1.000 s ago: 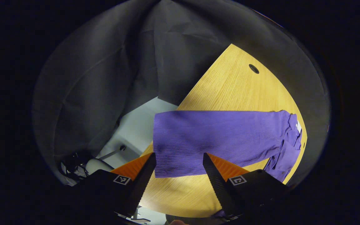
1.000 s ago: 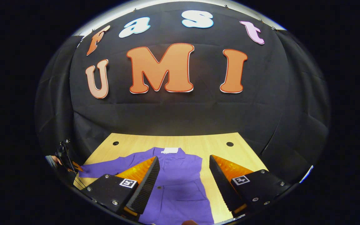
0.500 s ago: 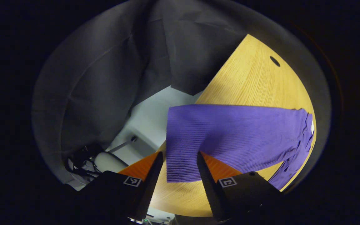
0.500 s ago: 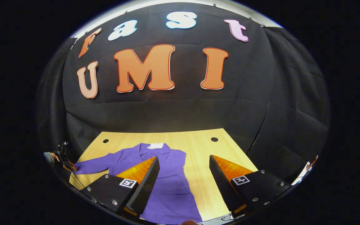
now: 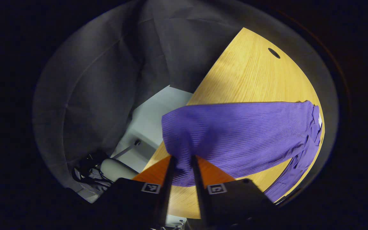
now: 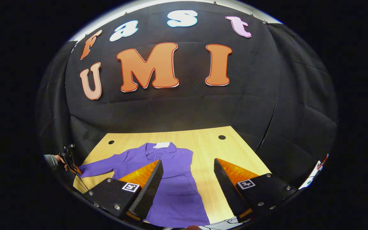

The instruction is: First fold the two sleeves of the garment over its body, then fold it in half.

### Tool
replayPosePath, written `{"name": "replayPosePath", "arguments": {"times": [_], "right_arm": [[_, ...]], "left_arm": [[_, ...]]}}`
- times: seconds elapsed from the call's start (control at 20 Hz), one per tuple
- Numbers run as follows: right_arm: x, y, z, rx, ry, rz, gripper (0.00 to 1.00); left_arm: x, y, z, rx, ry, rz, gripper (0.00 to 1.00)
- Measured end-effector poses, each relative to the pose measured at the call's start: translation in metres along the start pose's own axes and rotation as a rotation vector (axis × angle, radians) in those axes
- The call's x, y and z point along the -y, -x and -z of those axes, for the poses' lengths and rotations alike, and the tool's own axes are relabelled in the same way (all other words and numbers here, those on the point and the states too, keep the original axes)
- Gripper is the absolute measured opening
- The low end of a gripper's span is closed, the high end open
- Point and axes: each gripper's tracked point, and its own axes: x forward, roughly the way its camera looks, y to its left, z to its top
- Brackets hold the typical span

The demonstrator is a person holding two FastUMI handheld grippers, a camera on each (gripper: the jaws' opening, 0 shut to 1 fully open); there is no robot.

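- Left gripper: fingers drawn close together, both pressing on the cuff end of the sleeve, which bunches between them at the table's near-left edge.
- Right gripper: fingers spread wide apart, nothing between them, held above the table with the garment's body and bare wood below the gap.
- Garment: purple, ribbed, with collar and white neck label toward the far edge. It lies flat on the table, body lengthwise toward the near edge; the sleeve on the left gripper's side stretches out sideways, away from the body, not yet folded over.
- Table: light wood grain, rectangular, with a round dark hole near each far corner; bare wood on either side of the garment.
- Booth wall: black cloth, creased, behind the table and wrapping round both sides.
- Floor: pale grey, seen past the table's edge in the left gripper view, with dark cables lying on it near the cloth.
- Person's hand: at the far left of the right gripper view, beside the sleeve's end.
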Motion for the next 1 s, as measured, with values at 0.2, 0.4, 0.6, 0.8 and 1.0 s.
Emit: {"name": "replayPosePath", "arguments": {"times": [0.2,0.4,0.6,0.8,1.0], "right_arm": [[-0.002,0.001,0.002,0.004,0.007,-0.013,0.95],[0.0,0.0,0.009,-0.013,-0.004,-0.025,0.95],[0.008,-0.002,0.008,-0.011,-0.02,-0.026,0.95],[0.008,-0.003,0.01,-0.022,-0.058,-0.062,0.95],[0.013,-0.003,0.008,-0.007,-0.075,-0.084,0.95]], "left_arm": [[0.004,-0.001,0.0,0.033,-0.047,-0.026,0.14],[0.009,0.001,0.006,0.02,-0.016,-0.018,0.14],[0.04,0.02,0.011,0.028,0.006,0.061,0.14],[0.077,0.053,0.011,0.079,-0.051,0.103,0.14],[0.126,0.086,0.017,0.123,-0.152,0.119,0.14]]}}
